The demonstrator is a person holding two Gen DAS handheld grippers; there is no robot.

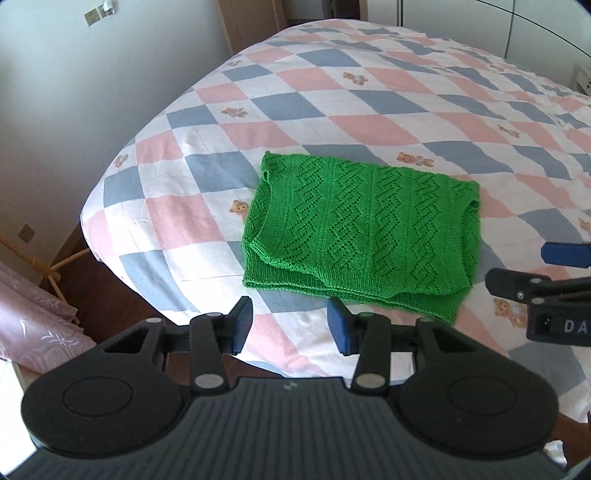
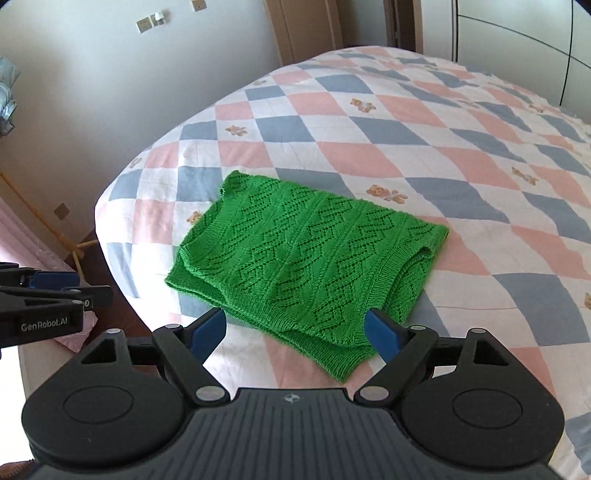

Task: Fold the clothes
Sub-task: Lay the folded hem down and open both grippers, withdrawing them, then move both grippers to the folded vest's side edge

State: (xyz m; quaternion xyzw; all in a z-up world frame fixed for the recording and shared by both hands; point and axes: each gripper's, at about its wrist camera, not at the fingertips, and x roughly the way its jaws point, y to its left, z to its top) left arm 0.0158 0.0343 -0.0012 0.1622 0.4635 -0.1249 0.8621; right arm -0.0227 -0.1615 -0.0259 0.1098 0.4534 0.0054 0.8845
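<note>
Green knit sweater (image 1: 362,229) lay folded on the quilt (image 1: 295,92) — both grippers, left (image 1: 290,325) and right (image 2: 295,328), hung spread and empty, apparently done.

Left wrist view: right gripper (image 1: 554,273) cut off by right edge; printed lettering on it reads only partway. Right wrist view: left gripper (image 2: 70,288) cut off by left edge. Lower layers of folded green knit top (image 1: 362,229) hidden beneath upper layer. Bed quilt (image 1: 295,92) runs out of frame at right. Wall plates (image 2: 147,22) too small to identify
</note>
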